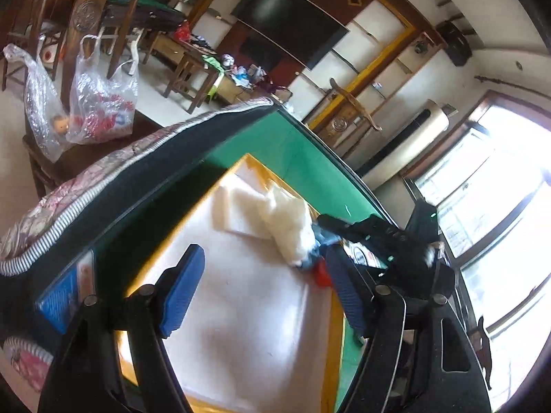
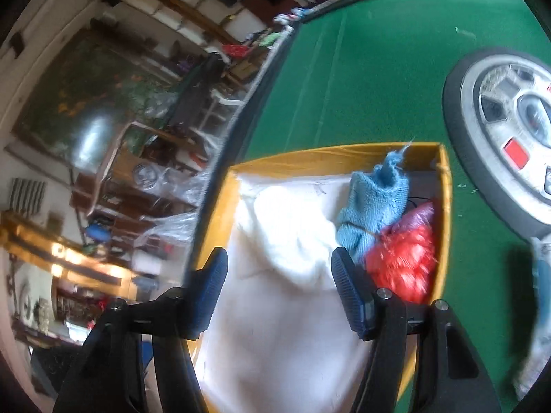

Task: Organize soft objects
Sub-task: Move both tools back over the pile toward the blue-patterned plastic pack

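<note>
Two claws are working over one yellow-walled box [image 1: 241, 163] with a white lining, which is standing on the green felt bench [image 1: 275, 144].

From the left wrist view, the left claw [image 1: 265, 289] is hanging wide above the white floor of the box and is gripping nothing. A white fluffy cloth bundle [image 1: 289, 227] is lying toward the far corner, beside a flat white foam pad [image 1: 234, 206], and small parts of blue and red things are showing just under the bundle. The black body of the right claw [image 1: 372, 237] is reaching in from the right edge, very near that same corner. I judge the step in hand is settling the soft things together in the box; to do it well, the left claw should come low and close on the bulk of the bundle, not on its loose edge.

From the right wrist view, the right claw [image 2: 279, 285] is also spread wide and empty, over the box. A light blue knitted cloth [image 2: 375, 206] is leaning in the far right corner, touching a red crinkled plastic bag [image 2: 403, 261], with the white cloth beside them. A round grey-and-black device with red buttons [image 2: 499, 130] is sitting on the felt just beside the box wall; it and the other claw are limiting room on that side. Clear plastic bags [image 1: 100, 103] are standing on a dark side table, well apart.
</note>
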Action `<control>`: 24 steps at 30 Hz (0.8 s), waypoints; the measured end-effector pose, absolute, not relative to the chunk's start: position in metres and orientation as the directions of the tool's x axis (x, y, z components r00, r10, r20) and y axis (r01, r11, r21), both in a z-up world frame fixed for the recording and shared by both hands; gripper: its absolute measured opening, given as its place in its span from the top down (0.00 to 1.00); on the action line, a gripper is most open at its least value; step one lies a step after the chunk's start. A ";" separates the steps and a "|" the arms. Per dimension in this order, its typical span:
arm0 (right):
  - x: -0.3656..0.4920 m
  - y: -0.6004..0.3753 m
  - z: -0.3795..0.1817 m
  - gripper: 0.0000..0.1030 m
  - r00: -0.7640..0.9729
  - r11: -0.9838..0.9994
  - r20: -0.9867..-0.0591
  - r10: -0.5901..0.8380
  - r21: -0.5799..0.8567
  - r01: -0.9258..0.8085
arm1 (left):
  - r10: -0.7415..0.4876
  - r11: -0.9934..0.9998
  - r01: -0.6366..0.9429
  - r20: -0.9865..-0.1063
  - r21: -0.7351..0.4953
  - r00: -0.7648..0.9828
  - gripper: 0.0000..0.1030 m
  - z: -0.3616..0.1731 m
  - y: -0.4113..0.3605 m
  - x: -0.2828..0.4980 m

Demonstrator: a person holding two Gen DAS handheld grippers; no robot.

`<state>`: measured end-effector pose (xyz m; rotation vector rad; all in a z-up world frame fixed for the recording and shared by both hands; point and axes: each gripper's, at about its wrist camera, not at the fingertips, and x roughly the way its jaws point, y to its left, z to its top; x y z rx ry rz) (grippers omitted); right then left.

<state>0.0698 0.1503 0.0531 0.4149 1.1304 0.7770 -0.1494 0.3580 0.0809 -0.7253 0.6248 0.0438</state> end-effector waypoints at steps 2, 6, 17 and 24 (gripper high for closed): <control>0.057 0.133 0.067 0.44 0.248 0.669 -0.628 0.738 0.630 -0.395 | -0.180 0.772 -0.227 -0.548 -0.593 0.817 0.29 0.084 0.345 -0.153; 0.020 0.086 0.098 0.42 0.438 0.744 -0.604 0.665 0.484 -0.461 | -0.177 0.810 -0.191 -0.541 -0.555 0.822 0.29 0.091 0.314 -0.158; 0.001 -0.108 0.107 0.29 0.752 0.868 -0.502 0.427 0.460 -0.186 | -0.347 0.869 -0.014 -0.629 -0.495 0.695 0.29 0.079 0.194 -0.126; 0.012 -0.150 0.076 0.29 0.779 0.864 -0.489 0.391 0.486 -0.129 | -0.377 0.876 -0.026 -0.718 -0.481 0.585 0.29 0.063 0.144 -0.107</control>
